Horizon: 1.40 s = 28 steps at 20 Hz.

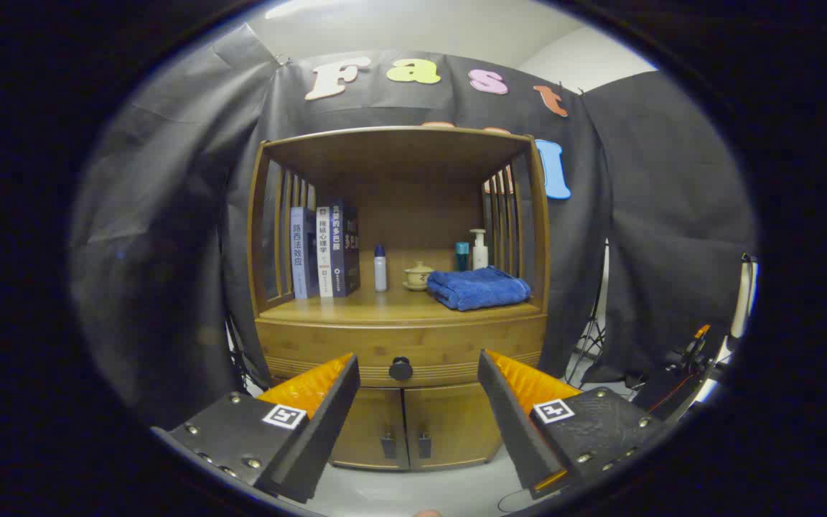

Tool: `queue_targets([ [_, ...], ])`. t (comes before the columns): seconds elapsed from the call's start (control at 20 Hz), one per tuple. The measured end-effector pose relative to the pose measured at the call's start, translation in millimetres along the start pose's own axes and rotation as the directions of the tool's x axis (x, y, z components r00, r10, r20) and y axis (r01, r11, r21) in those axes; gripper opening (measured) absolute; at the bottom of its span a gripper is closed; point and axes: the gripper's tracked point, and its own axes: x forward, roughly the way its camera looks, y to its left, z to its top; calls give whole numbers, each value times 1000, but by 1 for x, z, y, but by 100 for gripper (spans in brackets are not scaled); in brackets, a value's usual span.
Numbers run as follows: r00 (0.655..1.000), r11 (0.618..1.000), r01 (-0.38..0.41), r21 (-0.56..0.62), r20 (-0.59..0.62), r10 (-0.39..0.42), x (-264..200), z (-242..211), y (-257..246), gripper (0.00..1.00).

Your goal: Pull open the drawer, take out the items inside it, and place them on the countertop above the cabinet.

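While the drawer (400, 343) sits closed under the cabinet's surface (385, 310), its dark knob (400, 369) lies ahead of the tool (418, 377), between its spread, empty fingers. Above the knob rest a folded blue towel (479, 288), books (325, 251) and small bottles (380, 268).

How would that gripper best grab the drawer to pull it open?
Probably by the round dark knob at the middle of the drawer front, approached straight from the front: it juts out as the only handhold. The open gripper already frames it.
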Motion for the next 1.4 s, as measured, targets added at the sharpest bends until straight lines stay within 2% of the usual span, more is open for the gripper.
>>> queue_targets([
  [0.3, 1000, 999, -16, 35, -1, 16, 6, -6, 9, 99],
  [0.9, 1000, 1000, -5, 17, 3, 5, 27, -20, 8, 99],
  [1.4, 998, 1000, -6, 18, -64, 7, 110, -74, 11, 99],
])
